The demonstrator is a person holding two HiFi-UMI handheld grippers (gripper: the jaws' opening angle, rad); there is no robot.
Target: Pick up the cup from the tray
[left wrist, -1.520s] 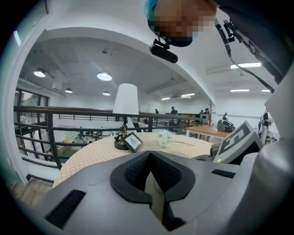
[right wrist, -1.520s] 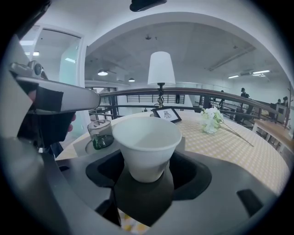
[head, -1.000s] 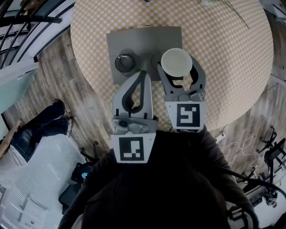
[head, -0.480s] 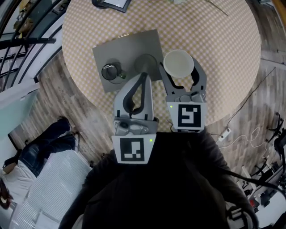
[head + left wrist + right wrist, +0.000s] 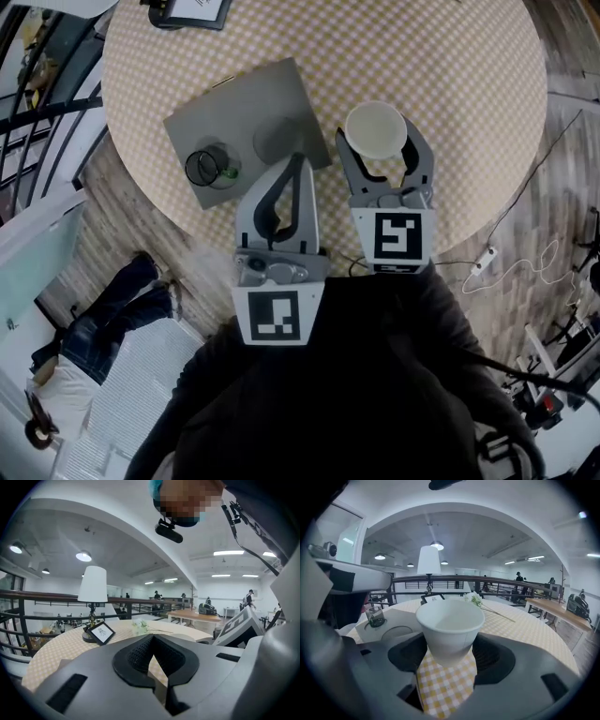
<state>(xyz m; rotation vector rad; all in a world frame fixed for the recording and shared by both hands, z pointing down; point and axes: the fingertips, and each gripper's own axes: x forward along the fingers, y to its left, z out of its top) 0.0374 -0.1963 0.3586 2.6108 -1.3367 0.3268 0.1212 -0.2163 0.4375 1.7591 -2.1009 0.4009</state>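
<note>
Now carried clear of tray (image 5: 234, 108), cup (image 5: 375, 129) pinched in right gripper (image 5: 377, 142), left gripper (image 5: 298, 165) pressed together.

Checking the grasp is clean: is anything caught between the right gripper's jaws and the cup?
Nothing visible. The right gripper has its jaws straight on the sides of the white cup; only checked tablecloth shows below it.

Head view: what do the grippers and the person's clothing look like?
The left gripper and right gripper are grey, with curved jaws, black ribbed pads and a white cube bearing a black square marker each. The person wears a dark top.
</note>
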